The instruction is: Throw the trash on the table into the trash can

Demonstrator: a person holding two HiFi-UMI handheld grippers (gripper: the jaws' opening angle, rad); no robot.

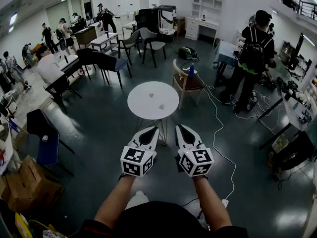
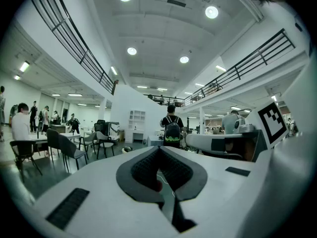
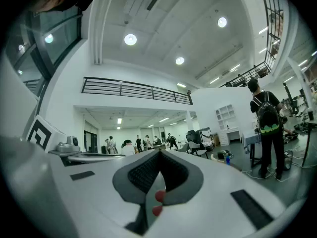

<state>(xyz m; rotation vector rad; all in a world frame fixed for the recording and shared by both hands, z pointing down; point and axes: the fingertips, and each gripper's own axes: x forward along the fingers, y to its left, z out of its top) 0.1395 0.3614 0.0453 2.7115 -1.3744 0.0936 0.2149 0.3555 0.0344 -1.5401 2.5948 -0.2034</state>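
Left gripper and right gripper are hovering shut, empty, probably since the trash is sitting at 12 o'clock on the table.

Your left gripper and right gripper: white shells, dark ridged pads, each bearing a cube of black-and-white square markers. Your top is dark.

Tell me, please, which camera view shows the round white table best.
The head view. It looks down on the whole round white table, so its full top and the two small scraps lying on it are clear. The left and right gripper views point level, and the table does not appear in either.
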